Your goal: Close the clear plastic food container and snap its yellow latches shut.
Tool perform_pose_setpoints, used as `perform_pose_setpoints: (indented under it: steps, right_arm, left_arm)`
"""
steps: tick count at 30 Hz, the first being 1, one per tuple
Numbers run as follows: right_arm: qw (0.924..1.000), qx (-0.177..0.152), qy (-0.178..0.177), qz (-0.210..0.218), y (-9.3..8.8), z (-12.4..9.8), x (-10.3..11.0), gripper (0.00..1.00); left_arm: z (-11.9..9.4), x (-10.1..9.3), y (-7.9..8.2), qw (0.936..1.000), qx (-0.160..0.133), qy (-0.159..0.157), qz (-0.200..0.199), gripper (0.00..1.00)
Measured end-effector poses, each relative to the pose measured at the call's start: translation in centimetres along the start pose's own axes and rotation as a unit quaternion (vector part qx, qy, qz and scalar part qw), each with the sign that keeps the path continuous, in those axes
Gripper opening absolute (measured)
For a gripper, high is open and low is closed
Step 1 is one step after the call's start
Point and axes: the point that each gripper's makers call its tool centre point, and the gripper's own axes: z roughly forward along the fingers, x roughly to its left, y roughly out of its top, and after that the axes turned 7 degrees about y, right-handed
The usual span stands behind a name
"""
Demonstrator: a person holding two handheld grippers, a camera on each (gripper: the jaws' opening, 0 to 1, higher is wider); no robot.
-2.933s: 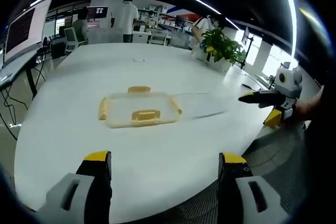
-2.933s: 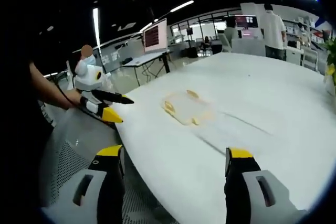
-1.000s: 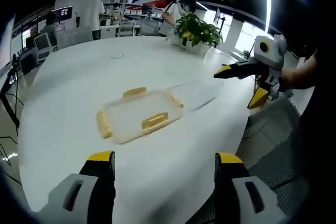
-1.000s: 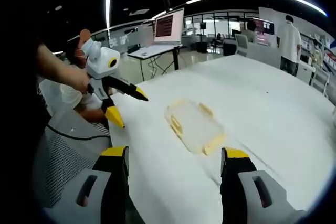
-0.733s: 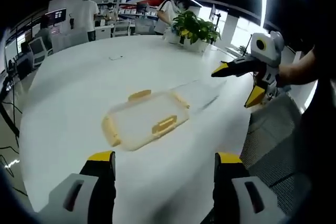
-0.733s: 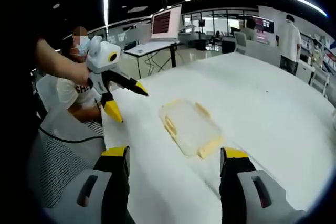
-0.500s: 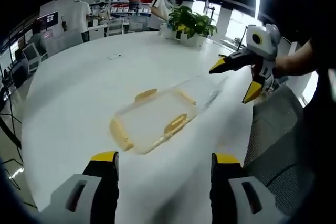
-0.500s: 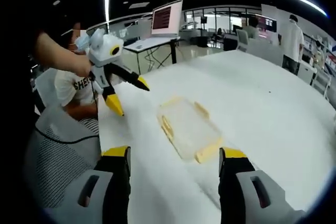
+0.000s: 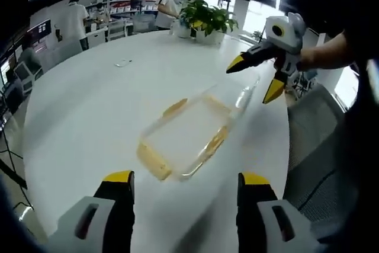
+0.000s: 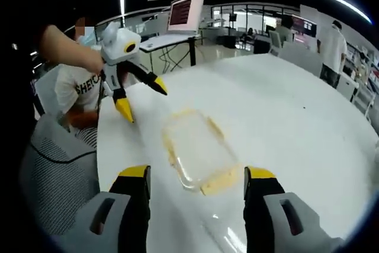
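A clear plastic container (image 9: 186,137) with yellow latches (image 9: 153,161) on its edges lies flat on the white table (image 9: 89,105). My left gripper (image 9: 186,182) stands open just short of it, nothing between its jaws. Beyond the container hangs my right gripper (image 9: 254,78), open, above a clear piece (image 9: 244,94) lying next to the container. From the right gripper view the container (image 10: 195,149) lies just ahead of my open right gripper (image 10: 196,176), one yellow latch (image 10: 219,179) nearest. My left gripper (image 10: 142,99) hovers open over the table's edge past the container.
A potted plant (image 9: 204,16) stands at the table's far side, with people and desks behind. A seated person in a white shirt (image 10: 77,93) and a mesh chair (image 10: 47,164) are beside the table. A monitor (image 10: 186,13) stands further back.
Both cameras have come closer to the container, so it looks larger and turned in each view. Both grippers stay open and the container lies where it was.
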Motion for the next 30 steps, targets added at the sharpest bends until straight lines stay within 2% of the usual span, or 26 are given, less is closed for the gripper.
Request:
perform_pose_setpoints:
  steps: [4, 9, 14, 20, 24, 30]
  right_arm:
    - [0.9993, 0.027, 0.002, -0.025, -0.6, 0.3, -0.5, 0.62]
    - [0.9992, 0.034, 0.013, -0.017, -0.8, 0.8, -0.9, 0.61]
    - [0.9986, 0.046, 0.018, -0.021, -0.9, 1.3, -1.2, 0.58]
    - [0.9958, 0.078, 0.027, -0.042, -1.4, 2.1, -1.8, 0.58]
    - [0.9944, 0.089, 0.031, -0.049, -1.3, 2.6, -2.4, 0.57]
    - [0.9887, 0.127, 0.040, -0.069, -1.6, 3.3, -3.0, 0.56]
  left_arm:
    - [0.8, 0.4, -0.1, 0.9999, 0.011, -0.005, 0.013, 0.67]
    - [1.4, 0.8, 0.1, 0.9996, 0.015, -0.012, 0.021, 0.65]
    - [1.8, 1.6, -0.3, 0.9983, 0.030, -0.019, 0.047, 0.62]
    - [2.4, 3.0, -0.1, 0.9965, 0.039, -0.021, 0.071, 0.63]
    - [2.9, 3.2, -0.2, 0.9927, 0.050, -0.031, 0.105, 0.61]
    - [3.6, 3.2, -0.5, 0.9869, 0.066, -0.047, 0.140, 0.59]
